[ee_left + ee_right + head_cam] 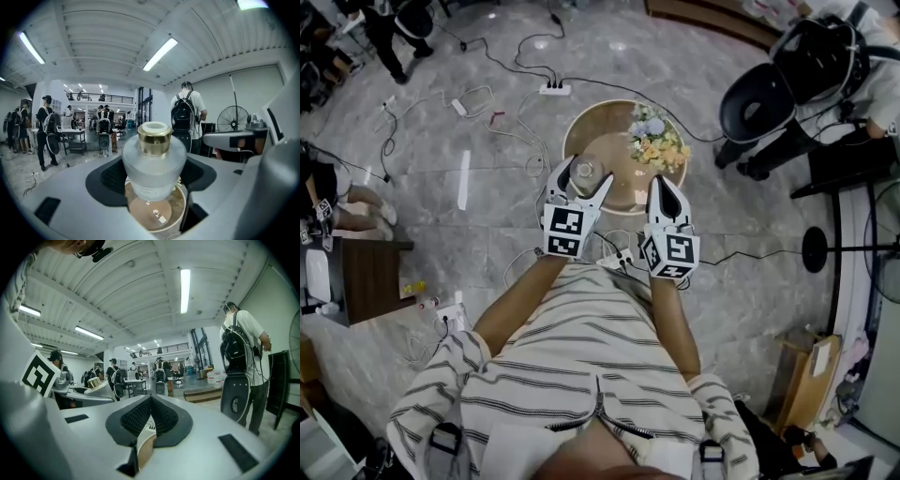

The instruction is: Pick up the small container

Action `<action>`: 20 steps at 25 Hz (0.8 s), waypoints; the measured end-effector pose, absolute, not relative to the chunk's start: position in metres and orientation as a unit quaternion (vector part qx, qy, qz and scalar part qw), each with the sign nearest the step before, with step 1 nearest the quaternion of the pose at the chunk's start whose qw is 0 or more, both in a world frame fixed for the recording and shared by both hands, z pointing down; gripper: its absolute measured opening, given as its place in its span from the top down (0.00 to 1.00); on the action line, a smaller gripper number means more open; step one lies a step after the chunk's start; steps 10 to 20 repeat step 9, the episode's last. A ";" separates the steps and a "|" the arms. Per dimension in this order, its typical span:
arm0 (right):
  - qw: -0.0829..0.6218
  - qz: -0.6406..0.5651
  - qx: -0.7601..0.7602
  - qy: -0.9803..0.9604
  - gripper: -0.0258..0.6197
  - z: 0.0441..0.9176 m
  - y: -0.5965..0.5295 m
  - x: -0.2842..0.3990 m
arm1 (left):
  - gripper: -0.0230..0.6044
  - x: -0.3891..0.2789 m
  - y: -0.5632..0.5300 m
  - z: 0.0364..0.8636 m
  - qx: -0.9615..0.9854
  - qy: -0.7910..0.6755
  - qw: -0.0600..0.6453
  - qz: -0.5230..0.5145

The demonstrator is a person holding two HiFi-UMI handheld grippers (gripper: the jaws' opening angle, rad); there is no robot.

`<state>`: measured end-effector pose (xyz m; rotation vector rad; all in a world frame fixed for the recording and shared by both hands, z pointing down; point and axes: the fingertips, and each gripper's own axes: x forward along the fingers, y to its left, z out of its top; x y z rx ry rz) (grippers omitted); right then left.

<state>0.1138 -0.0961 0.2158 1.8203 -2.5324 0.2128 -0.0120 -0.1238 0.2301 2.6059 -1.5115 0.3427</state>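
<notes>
Small container (153,164), frosted, gold-collared: I see it clamped in the left gripper (585,174), fingers (110,178) spread wide and pressed to both its sides, over the round wooden bench (591,127). Flowers (656,142) lie at the bench's right. Right gripper (150,416) is alongside, fingers closed together, empty.

Round table (600,120) half taken, floor (487,248) strewn
A flower bunch (659,141) fills the table's upper right, the small container (584,172) takes its left side; its upper left is bare. A power strip (554,89) and cables (502,61) cross the floor above; a black chair (757,105) stands upper right.
</notes>
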 end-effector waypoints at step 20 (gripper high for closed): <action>0.008 0.073 0.583 -0.809 0.95 0.221 -0.097 0.120 | 0.44 -0.011 -0.124 0.231 0.856 -0.502 0.055 0.111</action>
